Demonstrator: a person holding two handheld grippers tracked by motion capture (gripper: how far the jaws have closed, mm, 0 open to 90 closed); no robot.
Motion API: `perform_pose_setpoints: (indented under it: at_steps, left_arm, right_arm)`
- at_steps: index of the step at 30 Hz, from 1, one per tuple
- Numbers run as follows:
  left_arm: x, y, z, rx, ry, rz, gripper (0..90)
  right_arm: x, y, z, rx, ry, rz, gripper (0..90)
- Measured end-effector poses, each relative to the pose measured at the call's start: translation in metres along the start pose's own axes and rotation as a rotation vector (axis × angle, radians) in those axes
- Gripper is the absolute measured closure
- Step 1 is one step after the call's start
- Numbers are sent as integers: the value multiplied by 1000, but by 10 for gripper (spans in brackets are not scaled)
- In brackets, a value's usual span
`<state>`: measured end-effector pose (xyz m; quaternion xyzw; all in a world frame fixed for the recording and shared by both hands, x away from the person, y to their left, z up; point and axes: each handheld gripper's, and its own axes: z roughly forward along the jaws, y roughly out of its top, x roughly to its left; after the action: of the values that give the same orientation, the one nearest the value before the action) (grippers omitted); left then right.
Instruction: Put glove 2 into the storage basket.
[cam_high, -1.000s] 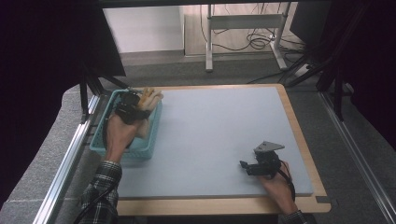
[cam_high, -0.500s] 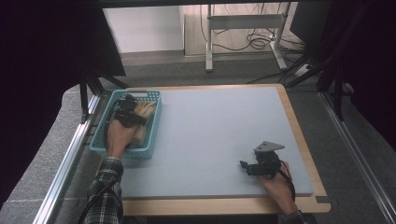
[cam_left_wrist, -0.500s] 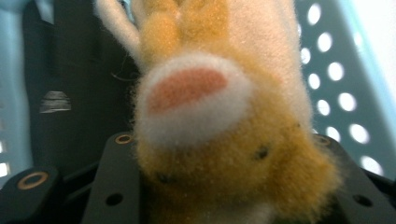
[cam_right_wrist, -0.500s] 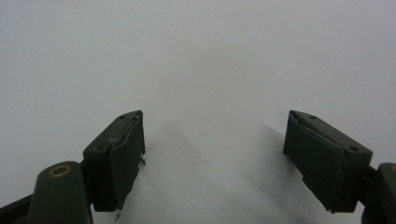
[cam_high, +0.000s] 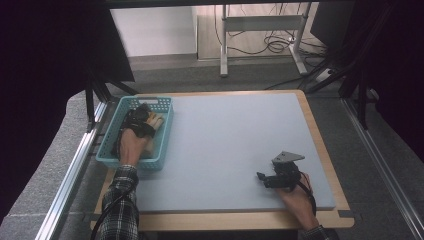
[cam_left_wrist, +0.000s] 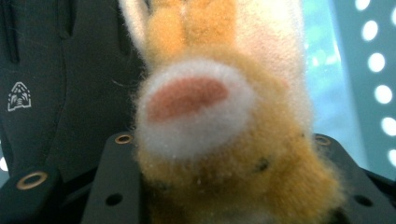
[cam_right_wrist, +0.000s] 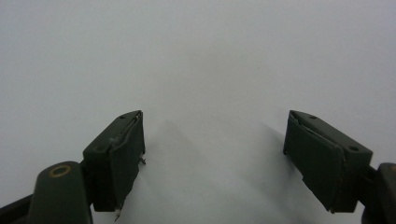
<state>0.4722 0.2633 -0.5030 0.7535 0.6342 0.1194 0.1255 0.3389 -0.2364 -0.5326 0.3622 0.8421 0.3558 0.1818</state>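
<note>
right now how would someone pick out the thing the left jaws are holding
Find the teal perforated basket at the grey mat's left edge. Inside it, the left gripper clamps a plush toy. Its fuzzy orange fur and white muzzle with a pink patch set it apart from the black glove beside it.

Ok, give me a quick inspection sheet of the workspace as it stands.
Surface: grey mat on a wood-edged table.
Job's things: plush toy inside the teal basket.
Clutter: black glove in the basket beside the toy.
Grippers: left gripper down in the basket, fingers closed on the toy; right gripper open, nothing between its fingers, low over the mat.
Cables: one trails from the left gripper along the checked sleeve; more lie on the floor beyond the table.
Surroundings: metal frame legs, dark curtains.
</note>
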Motion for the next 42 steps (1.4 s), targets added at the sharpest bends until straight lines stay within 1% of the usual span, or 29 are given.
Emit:
perform_pose_setpoints:
  at_steps: [2, 3, 4, 5, 6, 7, 8, 10, 11, 12, 13, 15, 18, 19, 21, 22, 23, 25, 26, 27, 29, 30, 31, 32, 33, 34, 36, 39, 42]
  left_arm:
    - [-5, 1, 0, -5, -12, 18, 527]
    - [-9, 1, 1, -11, -34, 24, 524]
    - [-12, 3, 2, -20, -74, 26, 521]
    - [-14, 4, 2, -24, -99, 24, 513]
    - [-17, 5, 4, -19, -122, 24, 501]
    - [-18, 6, 5, -10, -127, 24, 472]
    - [-18, 7, 5, -6, -110, 29, 467]
    - [-14, 7, 5, 4, -84, 31, 367]
    - [-12, 6, 5, 8, -82, 27, 294]
    - [-9, 5, 4, 14, -81, 29, 246]
    - [-7, 3, 2, 8, -97, 34, 203]
    - [-6, 2, -4, -14, -132, 21, 133]
    - [-5, 2, -19, -50, -138, 33, 103]
    - [-5, 2, -23, -65, -144, 30, 94]
    - [-2, 3, -39, -120, -167, 36, 105]
    - [0, 4, -48, -158, -171, 31, 119]
    - [0, 3, -52, -174, -165, 27, 160]
    - [3, 2, -58, -201, -140, 18, 278]
    - [4, 0, -58, -210, -116, 12, 378]
    - [6, 0, -58, -204, -101, 11, 472]
    - [8, -3, -52, -181, -65, 5, 588]
    - [9, -4, -48, -169, -66, 0, 619]
    - [10, -4, -44, -166, -84, -13, 645]
    - [12, -5, -41, -170, -123, -30, 652]
    - [12, -5, -39, -171, -144, -39, 656]
    - [11, -3, -37, -162, -174, -39, 656]
    - [5, -1, -34, -142, -205, -23, 652]
    - [-2, 1, -34, -132, -195, -1, 636]
    - [-4, 1, -33, -123, -200, -1, 611]
  right_arm:
    - [0, 0, 0, 0, 0, 0, 199]
    - [0, 0, 0, 0, 0, 0, 199]
    - [0, 0, 0, 0, 0, 0, 199]
    - [0, 0, 0, 0, 0, 0, 199]
    - [0, 0, 0, 0, 0, 0, 199]
    - [0, 0, 0, -2, 0, 1, 199]
    - [0, 0, 0, -2, 0, 0, 199]
    - [0, 0, 0, 0, 0, 0, 199]
    - [0, 0, 0, -2, 0, 0, 199]
    - [0, 0, 0, 0, 0, 0, 199]
    - [0, 0, 0, 0, 0, 0, 199]
    - [0, 0, 0, 0, 0, 0, 199]
    - [0, 0, 0, -2, 0, 1, 199]
    - [0, 0, 0, -2, 0, 1, 199]
    - [0, 0, 0, -2, 0, 1, 199]
    - [0, 0, 0, 0, 0, 0, 199]
    - [0, 0, 0, 0, 0, 0, 199]
    - [0, 0, 0, 0, 0, 0, 199]
    - [0, 0, 0, -2, 0, 1, 199]
    - [0, 0, 0, -2, -1, 1, 199]
    - [0, 0, 0, -2, 0, 1, 199]
    - [0, 0, 0, -2, 0, 1, 199]
    - [0, 0, 0, 0, 0, 0, 199]
    - [0, 0, 0, 0, 0, 0, 199]
    - [0, 0, 0, 0, 0, 0, 199]
    - [0, 0, 0, 0, 0, 0, 199]
    - [0, 0, 0, 0, 0, 0, 199]
    - [0, 0, 0, -2, 0, 1, 199]
    - [0, 0, 0, 0, 0, -1, 199]
